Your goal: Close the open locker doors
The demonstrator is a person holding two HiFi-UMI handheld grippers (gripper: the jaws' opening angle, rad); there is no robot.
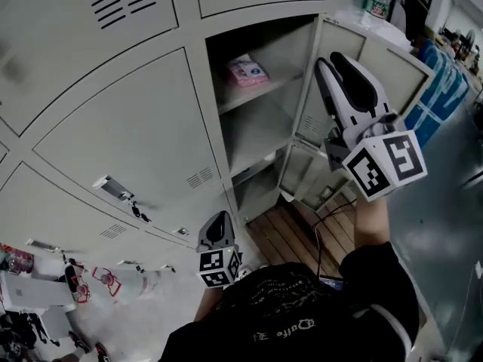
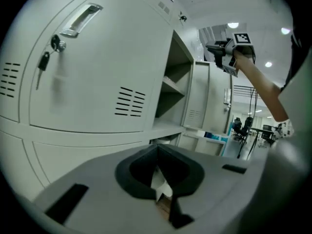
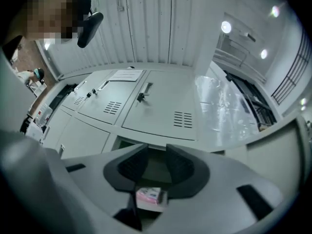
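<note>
Right claw (image 1: 330, 60), parted and empty, sits just beside open locker door (image 1: 400, 70); closed left claw (image 1: 219, 219) lies farther off

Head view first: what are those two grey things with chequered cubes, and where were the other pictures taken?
They are hand-held grippers; a person holds one in each hand. That picture comes from a camera on the person's head, looking down. The other two come from cameras riding on each gripper, looking along its fingers. The left gripper hangs low, fingers together, empty. The right gripper is raised beside an open locker door, fingers apart, holding nothing. A pink packet lies on that locker's shelf; a lower door stands open too.
</note>
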